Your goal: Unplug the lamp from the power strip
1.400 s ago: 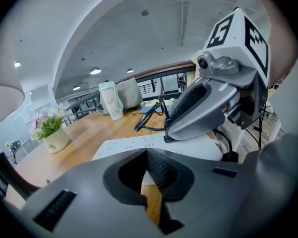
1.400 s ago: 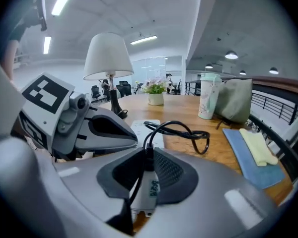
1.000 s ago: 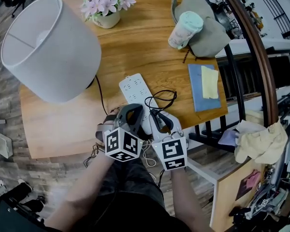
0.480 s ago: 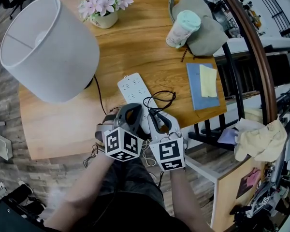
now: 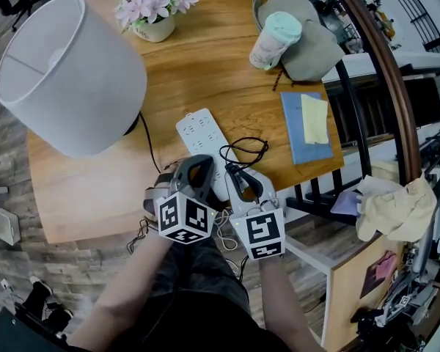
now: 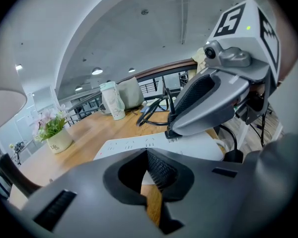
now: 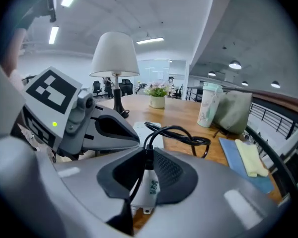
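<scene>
Now, lamp plug point(image 7: 150, 191) clenched in right tool point(image 7: 145, 177), left tool point(image 6: 148, 173) closed beside power strip point(image 5: 200, 132).

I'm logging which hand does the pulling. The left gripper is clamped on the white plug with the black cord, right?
Not the left. The right gripper is clamped on the white plug with the black cord, as the right gripper view shows. In the left gripper view, the left gripper has its jaws together on nothing.
</scene>
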Tool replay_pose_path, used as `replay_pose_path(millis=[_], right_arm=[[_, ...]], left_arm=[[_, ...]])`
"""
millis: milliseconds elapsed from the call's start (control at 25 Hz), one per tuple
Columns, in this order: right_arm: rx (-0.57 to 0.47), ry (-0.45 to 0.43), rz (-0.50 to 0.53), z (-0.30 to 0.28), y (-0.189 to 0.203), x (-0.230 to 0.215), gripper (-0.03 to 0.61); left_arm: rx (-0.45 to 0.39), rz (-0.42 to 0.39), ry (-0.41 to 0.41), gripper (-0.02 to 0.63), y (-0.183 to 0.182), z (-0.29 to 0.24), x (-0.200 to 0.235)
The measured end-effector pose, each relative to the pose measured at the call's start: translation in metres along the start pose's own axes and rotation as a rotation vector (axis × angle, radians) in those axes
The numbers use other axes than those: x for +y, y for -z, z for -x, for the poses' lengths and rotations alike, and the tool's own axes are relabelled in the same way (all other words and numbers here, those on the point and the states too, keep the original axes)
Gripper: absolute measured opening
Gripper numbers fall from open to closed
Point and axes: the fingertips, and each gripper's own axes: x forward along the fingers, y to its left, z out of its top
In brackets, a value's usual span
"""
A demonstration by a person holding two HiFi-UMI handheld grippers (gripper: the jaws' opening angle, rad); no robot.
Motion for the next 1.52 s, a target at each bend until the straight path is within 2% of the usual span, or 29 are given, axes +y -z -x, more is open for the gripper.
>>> replay_pose_path(millis=[160,360,600,760,1040,1320,1520], right_arm=[[-0.061,-0.031,0.026,0.003,-0.021,0.007,0.071],[-0.074,0.008,-0.112,0.005,-0.014,-0.015,0.071],[-0.041,0.111,-0.222,0.009,0.006,-0.046,0.071],[0.003,0.153,-0.222,0.007,0.018,-0.056,0.072],[0.086,0.176,-0.199,0.0,0.032,-0.057,0.081],[0.061,0.196,-0.22,0.008,0.027,-0.062,0.104],[0.009,0.228,-0.218,0.019,0.017,-0.066,0.11]], left_arm=[[0.001,0.0,-0.007,-0.005,0.0,0.0,0.001],[0.004,-0.008,-0.002,-0.005,0.001,0.0,0.0],[0.018,-0.077,-0.015,-0.005,0.001,0.002,0.001],[-0.014,-0.065,-0.034,-0.005,-0.004,0.012,0.003],[-0.062,-0.036,-0.077,-0.005,-0.012,0.029,0.014],[-0.071,-0.015,-0.108,-0.005,-0.009,0.035,0.02],[-0.118,0.052,-0.111,-0.005,-0.015,0.041,0.026]])
